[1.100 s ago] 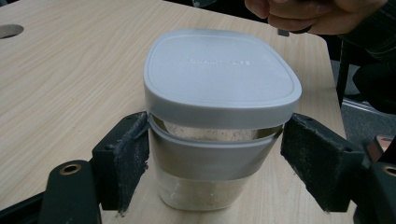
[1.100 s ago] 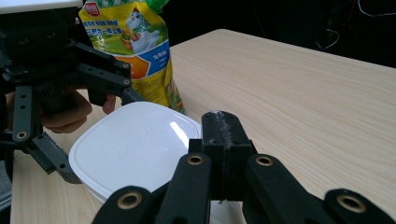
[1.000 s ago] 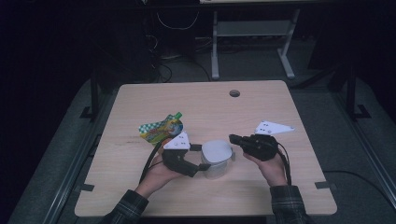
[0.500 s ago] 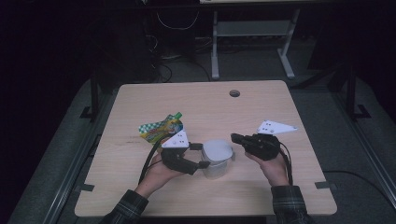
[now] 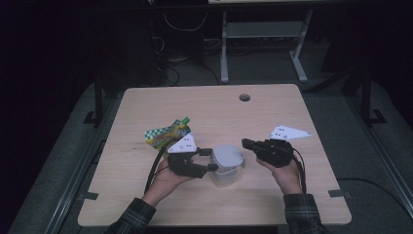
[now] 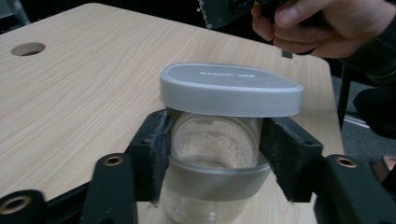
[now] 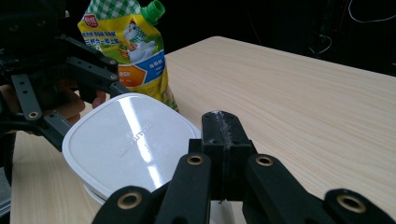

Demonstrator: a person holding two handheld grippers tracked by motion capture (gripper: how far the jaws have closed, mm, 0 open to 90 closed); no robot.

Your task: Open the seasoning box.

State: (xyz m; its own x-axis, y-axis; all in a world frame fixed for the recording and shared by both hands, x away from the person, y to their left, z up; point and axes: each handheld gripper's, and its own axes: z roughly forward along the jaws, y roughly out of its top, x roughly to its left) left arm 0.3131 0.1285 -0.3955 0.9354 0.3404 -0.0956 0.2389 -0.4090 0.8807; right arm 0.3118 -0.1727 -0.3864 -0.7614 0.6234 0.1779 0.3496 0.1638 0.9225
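Left gripper (image 6: 215,149) clamped on clear container (image 6: 215,186) just under its grey lid (image 6: 231,91), pinning it to the surface (image 5: 219,112) near 6 o'clock, likely so right gripper (image 5: 249,144), jaws together at lid's 3 o'clock, can work the lid.

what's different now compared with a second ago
Hardly anything moved. The left gripper stays clamped on the lidded container, and the right gripper stays shut just beside the lid. The pouch lies where it was.
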